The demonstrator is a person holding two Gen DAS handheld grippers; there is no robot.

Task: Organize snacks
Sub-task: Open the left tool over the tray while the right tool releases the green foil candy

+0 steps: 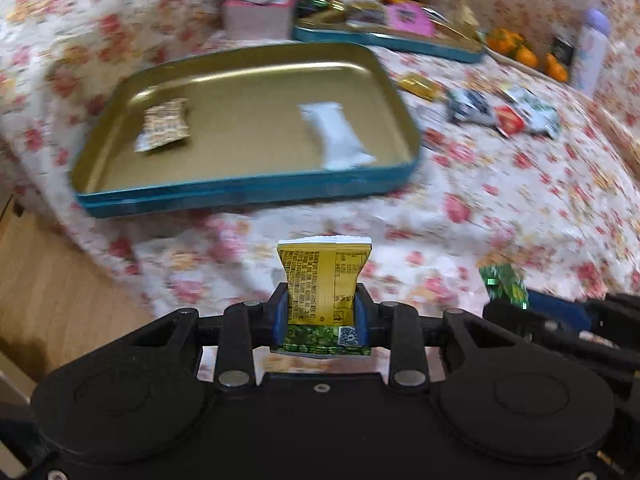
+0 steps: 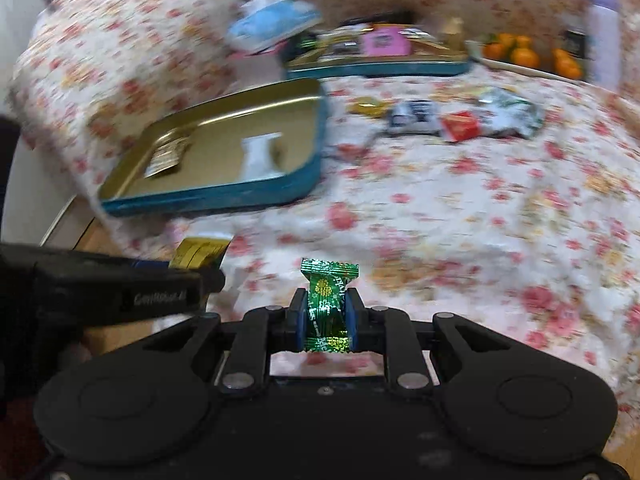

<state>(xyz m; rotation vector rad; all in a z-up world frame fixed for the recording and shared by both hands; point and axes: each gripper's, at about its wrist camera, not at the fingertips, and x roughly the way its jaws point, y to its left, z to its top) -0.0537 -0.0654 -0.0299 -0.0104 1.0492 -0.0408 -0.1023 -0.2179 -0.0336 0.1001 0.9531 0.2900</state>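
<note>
Motion blur smears the loose wrappers (image 2: 460, 120) and far tin's (image 1: 384, 38) contents beyond reading.

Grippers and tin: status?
Left gripper shut on yellow packet. Right gripper shut on green candy. Gold tin ahead, path unobstructed.

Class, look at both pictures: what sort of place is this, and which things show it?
Probably a home room: a table under a floral cloth, an open tin tray holding snacks, and oranges at the back.
</note>
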